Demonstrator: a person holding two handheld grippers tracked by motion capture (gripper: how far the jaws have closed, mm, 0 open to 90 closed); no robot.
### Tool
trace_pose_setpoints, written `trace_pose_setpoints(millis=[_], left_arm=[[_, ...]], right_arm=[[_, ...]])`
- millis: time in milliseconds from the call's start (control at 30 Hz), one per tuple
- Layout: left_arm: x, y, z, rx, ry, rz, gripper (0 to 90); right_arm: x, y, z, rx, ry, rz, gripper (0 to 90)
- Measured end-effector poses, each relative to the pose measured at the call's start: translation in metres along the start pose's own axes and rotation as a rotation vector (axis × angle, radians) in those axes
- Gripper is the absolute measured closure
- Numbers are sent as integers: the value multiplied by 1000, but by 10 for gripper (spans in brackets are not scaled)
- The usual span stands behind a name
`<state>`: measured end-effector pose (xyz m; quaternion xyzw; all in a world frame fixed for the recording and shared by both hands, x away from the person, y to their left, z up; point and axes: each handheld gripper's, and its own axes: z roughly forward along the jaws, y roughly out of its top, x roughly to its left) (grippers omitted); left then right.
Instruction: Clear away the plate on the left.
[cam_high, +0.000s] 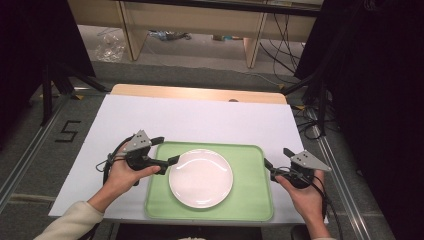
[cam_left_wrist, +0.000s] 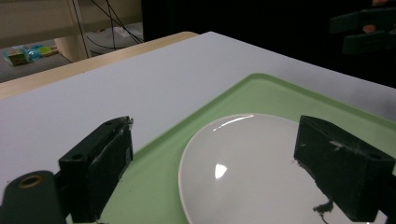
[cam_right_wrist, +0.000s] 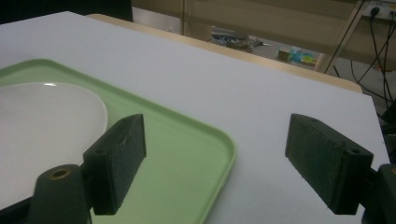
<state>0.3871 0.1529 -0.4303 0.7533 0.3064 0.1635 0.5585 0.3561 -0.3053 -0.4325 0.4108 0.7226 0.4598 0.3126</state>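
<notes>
Left hand-held gripper (cam_high: 169, 156) hanging wide open, gripping nothing, just over white plate (cam_high: 201, 177) left rim; plate sitting centered in green tray (cam_high: 250, 200) on counter (cam_high: 200, 120); right hand-held gripper (cam_high: 268, 165) gaping empty beside tray's right edge

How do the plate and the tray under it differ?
The plate is white, round and glossy; the tray is pale green, rectangular with rounded corners and matte. The plate is the smaller and lies inside the tray, whose raised rim surrounds it. Both lie flat and hold nothing else.
</notes>
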Motion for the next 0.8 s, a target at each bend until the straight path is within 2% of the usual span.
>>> trace_pose_setpoints(millis=[133, 167, 267, 433, 467, 633, 767, 800], left_arm=[[1, -1, -10, -15, 10, 6, 117], [1, -2, -14, -16, 17, 19, 119], [2, -6, -22, -27, 27, 13, 127], [1, -11, -35, -64, 50, 37, 148], [2, -12, -39, -60, 60, 56, 147], [3, -19, -47, -60, 77, 46, 140], [2, -22, -47, -50, 77, 33, 136], [2, -22, -47, -47, 75, 41, 137]], right_arm=[[0, 0, -1, 5, 5, -1, 211], [0, 0, -1, 5, 4, -1, 211], [0, 0, 0, -2, -2, 2, 210], [0, 0, -1, -2, 0, -1, 210], [0, 0, -1, -1, 1, 1, 210], [-1, -1, 0, 2, -1, -1, 209], [-1, 0, -2, 26, 6, 2, 209], [-1, 0, -1, 22, 2, -4, 208]])
